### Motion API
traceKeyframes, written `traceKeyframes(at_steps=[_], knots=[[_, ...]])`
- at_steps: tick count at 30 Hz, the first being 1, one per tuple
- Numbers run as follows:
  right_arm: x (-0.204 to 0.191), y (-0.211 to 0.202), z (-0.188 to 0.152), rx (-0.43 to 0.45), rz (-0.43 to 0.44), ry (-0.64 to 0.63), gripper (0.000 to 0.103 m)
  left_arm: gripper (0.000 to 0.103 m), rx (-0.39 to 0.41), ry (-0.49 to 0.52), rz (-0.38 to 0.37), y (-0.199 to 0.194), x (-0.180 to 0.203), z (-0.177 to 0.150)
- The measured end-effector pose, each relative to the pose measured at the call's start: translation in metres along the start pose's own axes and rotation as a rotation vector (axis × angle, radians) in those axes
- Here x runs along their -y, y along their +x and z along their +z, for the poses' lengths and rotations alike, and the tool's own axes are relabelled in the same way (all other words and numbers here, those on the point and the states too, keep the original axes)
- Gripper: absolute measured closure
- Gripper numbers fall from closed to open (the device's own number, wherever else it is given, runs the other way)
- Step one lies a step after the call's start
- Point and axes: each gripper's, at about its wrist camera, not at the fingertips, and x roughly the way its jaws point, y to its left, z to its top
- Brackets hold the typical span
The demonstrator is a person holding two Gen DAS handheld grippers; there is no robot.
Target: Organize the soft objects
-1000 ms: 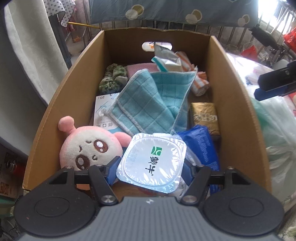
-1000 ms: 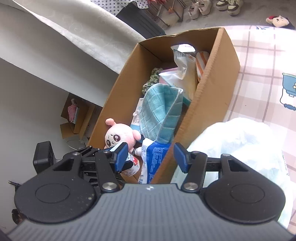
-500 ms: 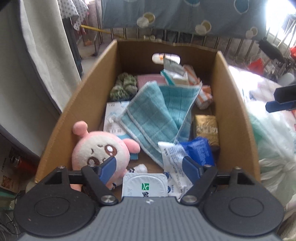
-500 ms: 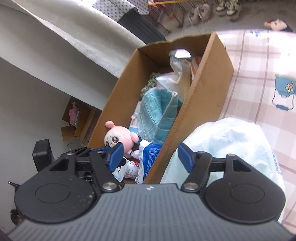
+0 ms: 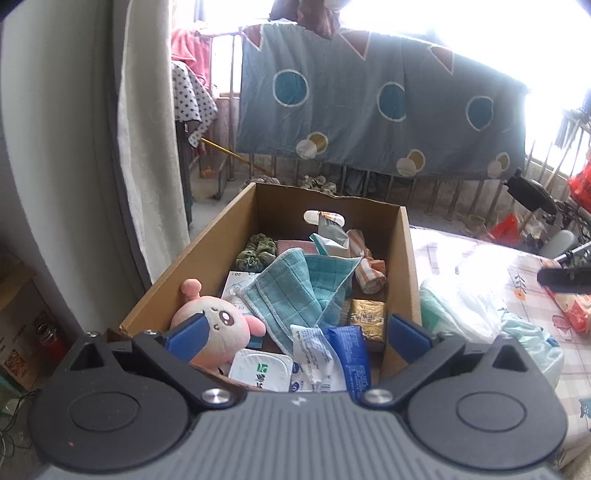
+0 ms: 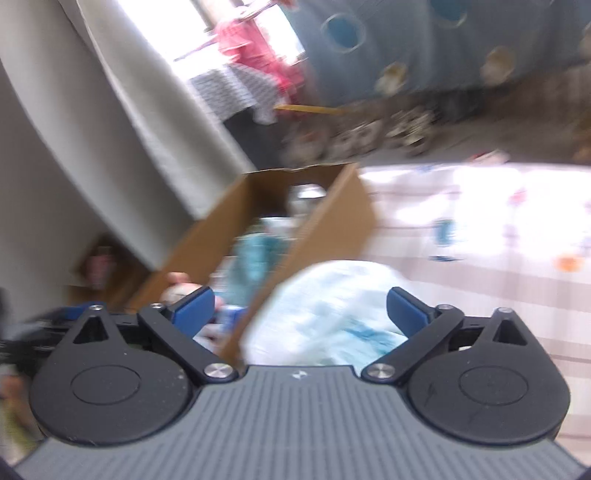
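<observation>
Both my claws spreading wide over the packed box, gripping nothing.

My left gripper (image 5: 295, 334) and right gripper (image 6: 300, 308) are opening, empty; the white wet-wipe pack (image 5: 258, 373) lies in the cardboard box (image 5: 207, 254) beside the pink plush toy (image 5: 221, 325).

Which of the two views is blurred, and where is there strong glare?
The right wrist view is smeared by motion, so the cardboard box looks soft; the left wrist view is sharp, with the window blown out white above the hanging blue cloth.

Blurred: right gripper (image 6: 299, 314) jaws opening, empty, above cardboard box (image 6: 325, 218) and plastic bag (image 6: 325, 306).
</observation>
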Motion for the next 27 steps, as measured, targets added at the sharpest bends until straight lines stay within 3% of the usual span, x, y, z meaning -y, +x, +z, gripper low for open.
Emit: traceKeyframes(at_steps=[4,8,11,19,27], knots=[[-0.009,-0.012,-0.032,0.067,-0.238,-0.061,0.001,0.0,0.04,-0.03,0.052,-0.013,0.02,-0.011],[-0.013,-0.018,-0.06,0.075,-0.374,-0.07,0.001,0.0,0.018,0.007,0.196,-0.018,0.043,-0.019],[-0.02,-0.027,-0.077,0.091,-0.419,-0.082,0.001,0.0,0.01,0.032,0.222,-0.02,0.051,-0.027],[-0.05,-0.045,-0.109,0.128,-0.476,-0.109,0.001,0.0,0.004,0.018,0.079,-0.023,0.052,-0.04],[-0.074,-0.05,-0.126,0.143,-0.474,-0.142,0.001,0.0,0.016,0.117,0.082,-0.026,0.063,-0.045]])
